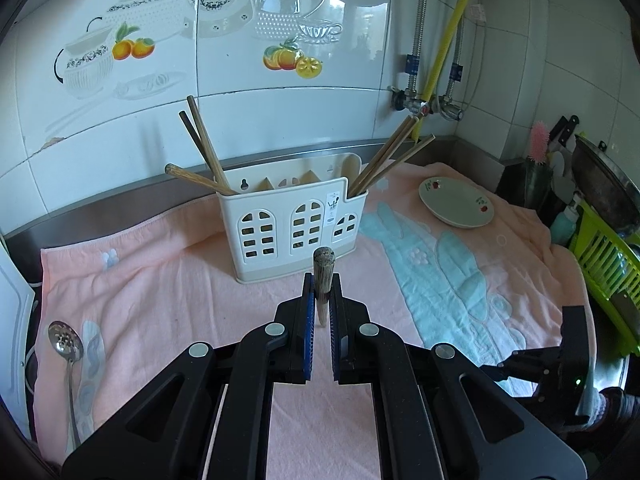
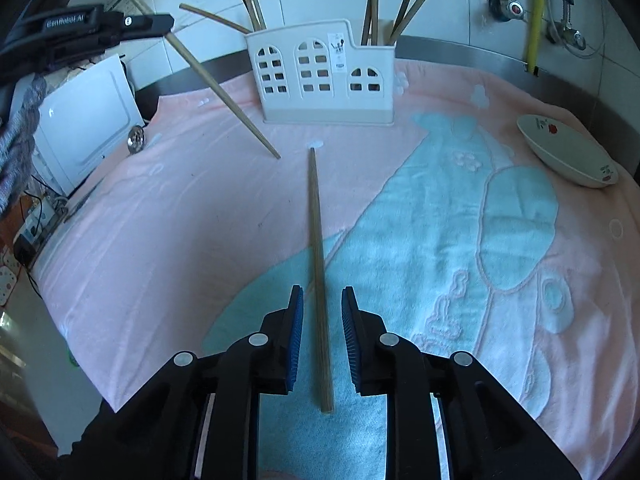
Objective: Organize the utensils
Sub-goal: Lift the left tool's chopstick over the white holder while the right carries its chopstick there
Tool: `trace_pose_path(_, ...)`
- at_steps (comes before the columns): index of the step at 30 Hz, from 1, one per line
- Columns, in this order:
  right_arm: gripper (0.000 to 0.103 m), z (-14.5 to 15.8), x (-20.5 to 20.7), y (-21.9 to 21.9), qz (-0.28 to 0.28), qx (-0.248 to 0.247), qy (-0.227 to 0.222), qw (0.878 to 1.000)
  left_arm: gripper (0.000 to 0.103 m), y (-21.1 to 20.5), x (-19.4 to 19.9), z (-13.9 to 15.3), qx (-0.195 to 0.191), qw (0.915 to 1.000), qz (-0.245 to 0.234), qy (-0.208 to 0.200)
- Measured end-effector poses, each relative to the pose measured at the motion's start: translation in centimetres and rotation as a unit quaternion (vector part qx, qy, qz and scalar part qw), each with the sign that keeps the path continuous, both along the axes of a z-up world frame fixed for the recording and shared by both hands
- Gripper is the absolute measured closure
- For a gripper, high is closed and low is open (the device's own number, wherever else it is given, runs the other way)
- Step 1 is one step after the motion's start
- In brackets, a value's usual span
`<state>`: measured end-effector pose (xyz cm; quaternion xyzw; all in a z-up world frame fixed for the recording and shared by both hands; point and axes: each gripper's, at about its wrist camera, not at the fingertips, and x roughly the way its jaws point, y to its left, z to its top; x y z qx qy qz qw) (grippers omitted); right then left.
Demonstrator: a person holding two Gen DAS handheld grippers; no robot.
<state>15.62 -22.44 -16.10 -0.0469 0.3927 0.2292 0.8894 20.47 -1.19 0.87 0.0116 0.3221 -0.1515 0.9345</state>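
Observation:
My left gripper (image 1: 322, 280) is shut on a wooden chopstick (image 1: 323, 276), held above the pink towel in front of the white utensil holder (image 1: 292, 228). In the right wrist view that chopstick (image 2: 224, 92) hangs slanted from the left gripper (image 2: 160, 22), its tip near the towel. The holder (image 2: 324, 76) has several chopsticks standing in its left and right compartments. My right gripper (image 2: 322, 296) is open, its jaws on either side of a second chopstick (image 2: 318, 264) lying flat on the towel.
A slotted metal spoon (image 1: 66, 346) lies at the towel's left edge. A white plate (image 1: 456, 202) sits at the back right; it also shows in the right wrist view (image 2: 568, 150). A green rack (image 1: 604, 260) and pots stand right. Wall pipes (image 1: 428, 80) are behind.

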Motion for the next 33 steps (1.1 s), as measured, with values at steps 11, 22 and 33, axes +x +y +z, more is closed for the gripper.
trace_pose_path(11, 0.096, -0.8, -0.5, 0.8, 0.001, -0.042, -0.014, 0.999, 0.097, 0.1, 0.0, 0.0, 0.002, 1.0, 0.0, 0.0)
trace_pose_path(22, 0.096, 3.6, -1.7, 0.8, 0.009, -0.033, -0.064, 0.997, 0.097, 0.2, -0.2, 0.0, 0.004, 1.0, 0.0, -0.001)
trace_pose_path(33, 0.096, 10.2, -0.3, 1.8, 0.008, 0.003, -0.145, 0.989, 0.097, 0.5, -0.1, -0.1, -0.003, 1.0, 0.0, 0.001)
